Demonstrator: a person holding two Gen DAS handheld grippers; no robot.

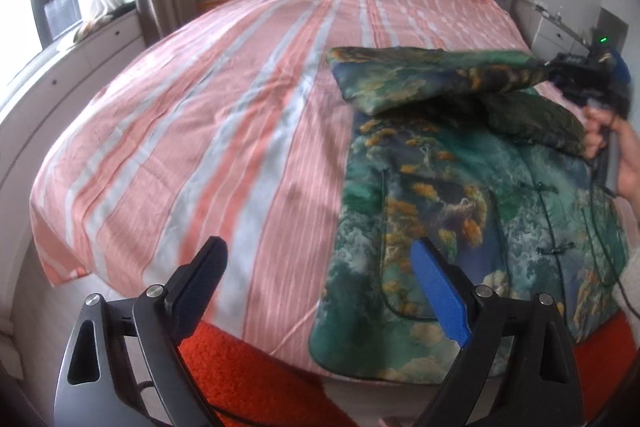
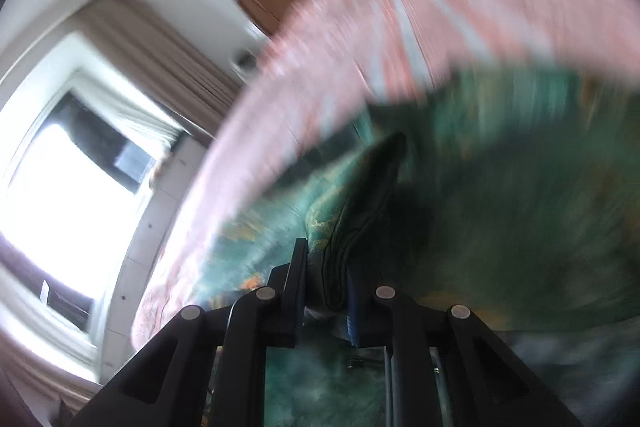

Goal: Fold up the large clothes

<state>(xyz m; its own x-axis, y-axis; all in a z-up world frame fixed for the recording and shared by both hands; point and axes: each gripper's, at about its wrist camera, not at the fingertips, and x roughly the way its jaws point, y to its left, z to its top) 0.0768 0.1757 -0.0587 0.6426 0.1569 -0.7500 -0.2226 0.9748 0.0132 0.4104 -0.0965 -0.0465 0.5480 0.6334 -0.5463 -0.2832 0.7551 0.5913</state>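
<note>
Green printed jacket [image 1: 460, 211] lies at bed's [image 1: 200, 131] near right edge. Right tool [image 2: 326, 291] pinches sleeve cuff [image 2: 360, 211], carrying it across the body. Left tool [image 1: 320, 287] spread, empty. Keep sleeve taut; lay it flat along the body.

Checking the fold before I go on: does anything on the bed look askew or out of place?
Nothing is damaged or spilled. The jacket lies at the bed's near edge, its hem hanging slightly over. One sleeve is lifted across the body, pinched in the right gripper. The left gripper hovers open, holding nothing.
</note>
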